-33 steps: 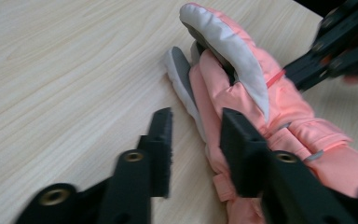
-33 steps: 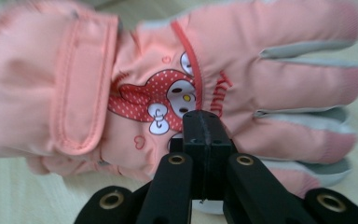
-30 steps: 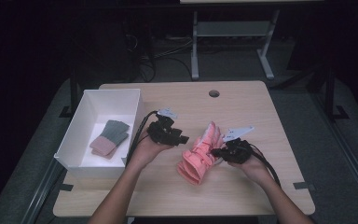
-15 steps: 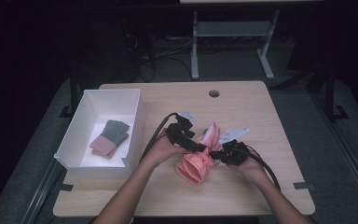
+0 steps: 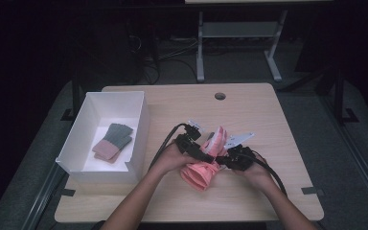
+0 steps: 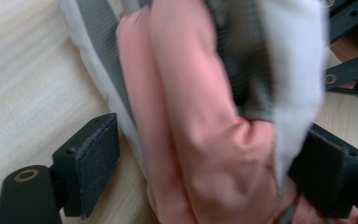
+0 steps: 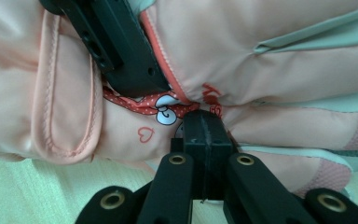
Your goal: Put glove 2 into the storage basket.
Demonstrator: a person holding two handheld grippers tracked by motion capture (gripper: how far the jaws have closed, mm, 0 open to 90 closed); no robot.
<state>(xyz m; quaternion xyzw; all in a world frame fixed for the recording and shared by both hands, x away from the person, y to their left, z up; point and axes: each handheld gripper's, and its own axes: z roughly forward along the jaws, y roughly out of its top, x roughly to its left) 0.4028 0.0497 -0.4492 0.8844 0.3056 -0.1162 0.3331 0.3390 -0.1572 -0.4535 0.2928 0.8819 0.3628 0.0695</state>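
Observation:
A pink padded glove (image 5: 202,171) lies on the wooden table (image 5: 268,115) near its front middle. My left gripper (image 5: 207,154) reaches over it from the left. In the left gripper view that gripper (image 6: 207,168) stands open, its pads either side of the glove (image 6: 191,116), with a small gap at the left pad (image 6: 88,161). My right gripper (image 5: 222,163) comes in from the right. In the right gripper view its jaws (image 7: 204,135) are pressed together on a pucker of the glove (image 7: 284,56) by a small bow print. One left gripper jaw lies across the glove there.
A white open box (image 5: 140,128) stands at the table's left, holding a folded green and pink item (image 5: 112,141). A round cable hole (image 5: 220,96) is near the far edge. Bare tabletop lies to the right and behind the glove.
My left gripper has moved right, from beside the box onto the glove. The right gripper and the glove have stayed nearly where they were.

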